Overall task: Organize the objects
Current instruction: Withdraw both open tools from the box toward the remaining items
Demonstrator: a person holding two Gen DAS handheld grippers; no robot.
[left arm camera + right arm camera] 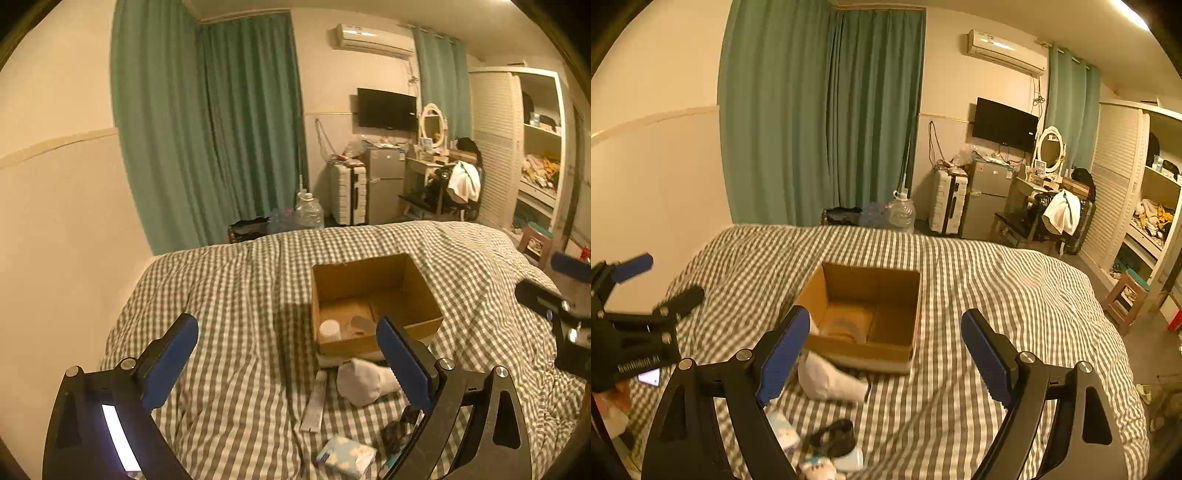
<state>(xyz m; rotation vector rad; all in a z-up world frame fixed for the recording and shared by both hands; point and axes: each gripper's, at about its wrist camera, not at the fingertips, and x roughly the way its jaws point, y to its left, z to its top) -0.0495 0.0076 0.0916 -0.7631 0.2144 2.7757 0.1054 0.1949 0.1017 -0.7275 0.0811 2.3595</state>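
Left gripper hangs with jaws spread wide, nothing between them; right gripper likewise gapes empty over the checked bedspread. At twelve o'clock from both sits the open cardboard box, a white jar inside. Just below it lie a white sock, a tube and a tissue pack.

An open brown cardboard box sits upright on the checked bed, holding a white round-lidded jar in its near left corner. Just before it lie a crumpled white sock, a flat silvery tube and a pale blue patterned tissue packet.
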